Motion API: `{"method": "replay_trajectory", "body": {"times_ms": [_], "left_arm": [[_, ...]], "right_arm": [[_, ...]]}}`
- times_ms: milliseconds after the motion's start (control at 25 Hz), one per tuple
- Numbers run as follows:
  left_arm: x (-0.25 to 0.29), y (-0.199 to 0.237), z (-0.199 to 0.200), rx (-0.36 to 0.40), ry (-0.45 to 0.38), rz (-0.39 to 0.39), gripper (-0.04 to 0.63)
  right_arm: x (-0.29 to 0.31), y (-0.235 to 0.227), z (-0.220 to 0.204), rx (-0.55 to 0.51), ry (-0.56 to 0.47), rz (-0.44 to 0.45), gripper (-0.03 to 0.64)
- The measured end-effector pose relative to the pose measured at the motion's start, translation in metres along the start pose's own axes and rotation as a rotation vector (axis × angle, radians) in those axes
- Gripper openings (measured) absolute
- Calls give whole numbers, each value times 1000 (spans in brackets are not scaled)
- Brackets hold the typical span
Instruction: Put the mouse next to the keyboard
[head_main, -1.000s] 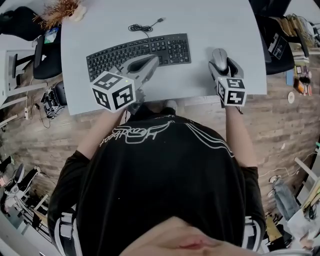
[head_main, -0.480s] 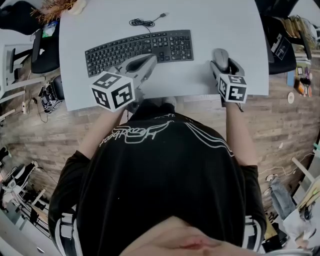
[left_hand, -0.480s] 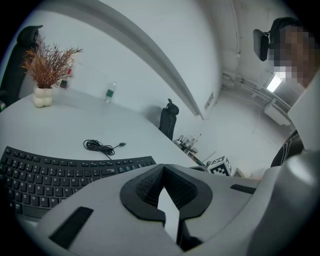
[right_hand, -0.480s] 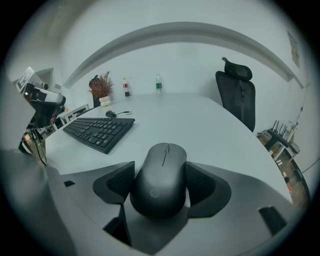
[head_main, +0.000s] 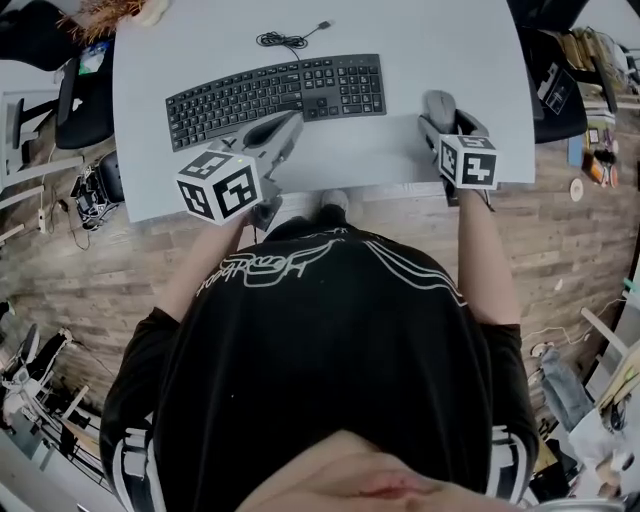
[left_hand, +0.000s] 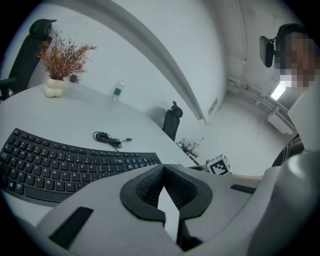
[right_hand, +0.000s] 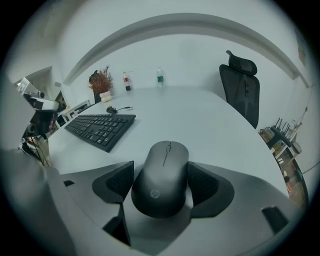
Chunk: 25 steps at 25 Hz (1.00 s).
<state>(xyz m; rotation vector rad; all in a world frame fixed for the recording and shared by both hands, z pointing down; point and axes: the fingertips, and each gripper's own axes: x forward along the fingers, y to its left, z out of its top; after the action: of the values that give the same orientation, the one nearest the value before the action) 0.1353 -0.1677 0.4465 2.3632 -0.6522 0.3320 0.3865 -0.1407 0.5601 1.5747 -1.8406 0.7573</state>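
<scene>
My left gripper (head_main: 288, 122) hangs at the keyboard's (head_main: 280, 98) 6 o'clock, jaws pressed together on nothing. The mouse (right_hand: 161, 175) is at the keyboard's 3 o'clock, near but apart, clamped at both flanks by my right gripper (head_main: 441, 118). Placement looks nearly done. What's left is settling it on the surface (head_main: 420, 40) and letting go.

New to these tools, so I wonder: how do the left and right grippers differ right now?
The left gripper is shut on nothing; the right gripper is shut on a dark mouse. The left gripper is at the near edge of the keyboard; the right gripper is beyond its right end. Both are grey.
</scene>
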Motion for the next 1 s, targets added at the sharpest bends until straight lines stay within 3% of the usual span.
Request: {"method": "replay_trajectory", "body": {"times_ms": [280, 520, 560, 640, 680, 840, 1000], "left_arm": [[-32, 3, 6, -34, -61, 8, 8], [-80, -19, 14, 5, -108, -39, 8], [-89, -25, 11, 17, -107, -47, 8], [-110, -38, 5, 45, -105, -65, 8], [-121, -46, 3, 58, -109, -77, 8], [-170, -78, -10, 104, -131, -137, 8], [-219, -109, -27, 165, -143, -182, 8]], "right_arm": [[-46, 0, 25, 11, -162, -49, 307], [-132, 66, 63, -64, -351, -43, 299], [-148, 79, 65, -63, -380, -54, 272], [-180, 107, 69, -67, -453, -73, 27], [-196, 123, 71, -72, -488, -68, 26], [-252, 199, 69, -69, -615, 59, 11], [-290, 271, 48, -80, -633, 201, 11]]}}
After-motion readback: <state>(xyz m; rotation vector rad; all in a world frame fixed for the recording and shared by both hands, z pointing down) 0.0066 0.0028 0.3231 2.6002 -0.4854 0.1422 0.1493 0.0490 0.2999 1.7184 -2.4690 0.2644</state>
